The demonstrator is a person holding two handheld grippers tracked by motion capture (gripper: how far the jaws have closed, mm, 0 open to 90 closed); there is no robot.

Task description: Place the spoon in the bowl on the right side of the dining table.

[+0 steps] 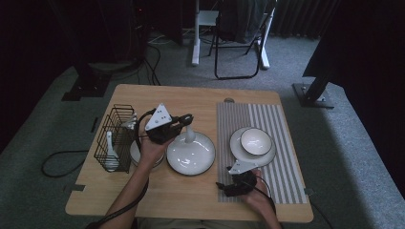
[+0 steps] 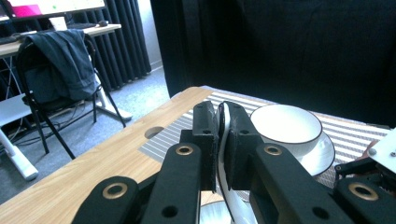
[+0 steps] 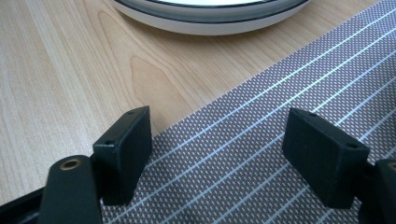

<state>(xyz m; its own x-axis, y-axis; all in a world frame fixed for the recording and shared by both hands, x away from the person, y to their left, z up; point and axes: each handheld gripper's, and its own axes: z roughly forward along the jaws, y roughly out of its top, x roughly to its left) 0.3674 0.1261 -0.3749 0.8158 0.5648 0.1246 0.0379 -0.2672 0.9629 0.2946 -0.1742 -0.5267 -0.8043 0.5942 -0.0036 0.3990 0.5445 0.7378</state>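
Note:
My left gripper (image 1: 187, 119) is shut on a white ceramic spoon (image 1: 189, 136), which hangs over the far rim of a large white plate (image 1: 191, 153) at the table's middle. In the left gripper view the spoon's handle (image 2: 224, 140) stands pinched between the two black jaws of the left gripper (image 2: 223, 109). Beyond it a white bowl (image 2: 286, 123) sits on a small plate (image 2: 322, 156). My right gripper (image 1: 222, 187) rests near the table's front edge at the striped placemat's (image 1: 282, 143) left border. Its jaws stand open and hold nothing in the right gripper view (image 3: 219, 144).
A black wire basket (image 1: 114, 138) with a white spoon (image 1: 110, 155) in it stands at the table's left. Another white dish (image 1: 136, 155) lies partly under my left hand. The bowl (image 1: 256, 140) on its plate (image 1: 243, 155) sits on the placemat. A chair (image 1: 239, 28) stands beyond the table.

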